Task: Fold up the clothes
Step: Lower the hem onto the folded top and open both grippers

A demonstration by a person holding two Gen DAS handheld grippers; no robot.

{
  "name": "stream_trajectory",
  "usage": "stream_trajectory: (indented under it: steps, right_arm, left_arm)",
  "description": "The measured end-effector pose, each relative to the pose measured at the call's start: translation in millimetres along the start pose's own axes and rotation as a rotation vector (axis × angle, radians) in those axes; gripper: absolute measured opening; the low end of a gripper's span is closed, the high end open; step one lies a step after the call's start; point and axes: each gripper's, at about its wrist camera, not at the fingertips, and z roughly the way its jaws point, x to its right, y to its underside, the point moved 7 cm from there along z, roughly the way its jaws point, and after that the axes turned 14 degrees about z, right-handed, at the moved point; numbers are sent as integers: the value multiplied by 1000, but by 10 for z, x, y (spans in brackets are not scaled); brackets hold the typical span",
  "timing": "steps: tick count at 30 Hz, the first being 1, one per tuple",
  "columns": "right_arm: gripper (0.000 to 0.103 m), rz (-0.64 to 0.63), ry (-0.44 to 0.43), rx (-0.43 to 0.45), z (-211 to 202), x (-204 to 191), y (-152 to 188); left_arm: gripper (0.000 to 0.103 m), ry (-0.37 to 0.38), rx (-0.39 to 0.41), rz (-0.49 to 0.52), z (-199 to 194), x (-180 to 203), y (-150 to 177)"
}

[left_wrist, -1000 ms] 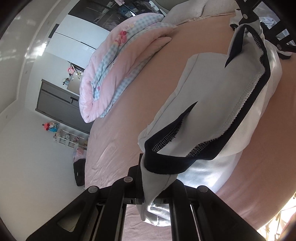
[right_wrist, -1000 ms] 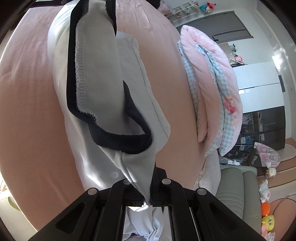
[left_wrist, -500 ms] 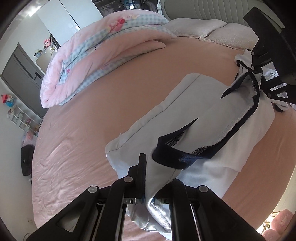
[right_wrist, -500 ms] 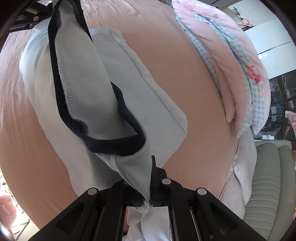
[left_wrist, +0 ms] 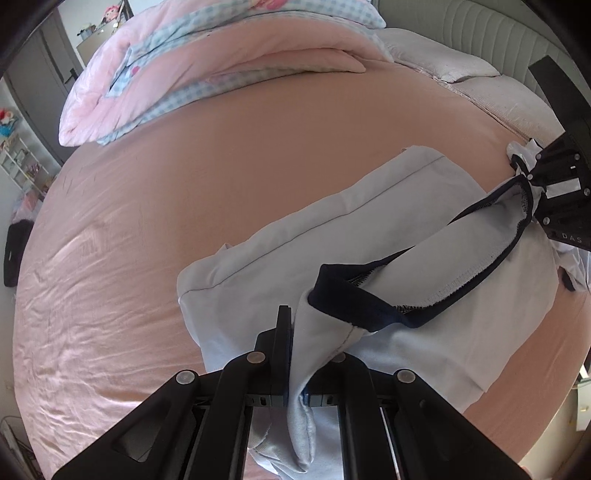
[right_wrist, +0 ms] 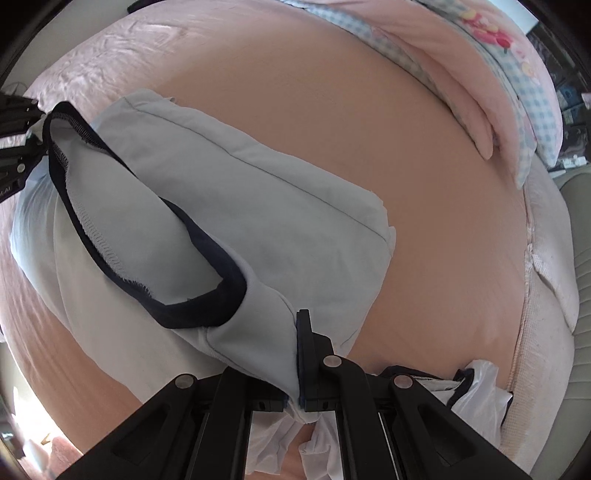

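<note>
A pale blue shirt (left_wrist: 332, 236) with a dark navy neckband (left_wrist: 354, 299) hangs between my two grippers over the pink bed (left_wrist: 147, 221). My left gripper (left_wrist: 295, 332) is shut on one shoulder of it; cloth bunches through the jaws. My right gripper (right_wrist: 295, 336) is shut on the other shoulder of the same shirt (right_wrist: 229, 192). The folded lower half rests on the sheet. The right gripper (left_wrist: 532, 184) also shows at the right edge of the left wrist view, and the left gripper (right_wrist: 35, 122) at the left edge of the right wrist view.
A folded pink and blue-checked quilt (left_wrist: 207, 62) lies along the far side of the bed. Grey pillows (left_wrist: 461, 77) and a padded headboard (left_wrist: 480, 29) sit at the head end. White cloth (right_wrist: 476, 391) lies under the right gripper. Shelves with toys (left_wrist: 14, 147) stand beside the bed.
Both grippers swung round and sank toward the bed while holding the shirt. The shirt hung more upright before; its lower half now lies folded on the sheet.
</note>
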Motion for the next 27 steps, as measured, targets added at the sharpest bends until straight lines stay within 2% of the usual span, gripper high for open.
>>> stream_trajectory:
  steps: [6, 9, 13, 16, 19, 22, 25, 27]
  right_arm:
    - [1, 114, -11, -6, 94, 43, -174]
    - [1, 140, -21, -17, 163, 48, -242]
    - [1, 217, -47, -31, 256, 76, -309]
    - [1, 284, -82, -42, 325, 126, -367]
    - [1, 362, -120, -67, 417, 175, -407]
    - [1, 454, -152, -92, 530, 230, -409]
    - [1, 528, -183, -103, 601, 285, -415]
    - [1, 563, -198, -106, 621, 317, -428]
  left_arm:
    - [4, -14, -25, -66, 149, -98, -60]
    - [3, 2, -51, -118, 240, -160, -28]
    - [3, 62, -69, -205, 326, -213, 1]
    - [4, 143, -84, -326, 415, -329, 32]
    - [5, 251, -95, -498, 543, -462, 98]
    - [5, 327, -85, -650, 649, -558, 164]
    - [5, 351, -60, -749, 676, -620, 192]
    - [5, 355, -63, -754, 686, -627, 165]
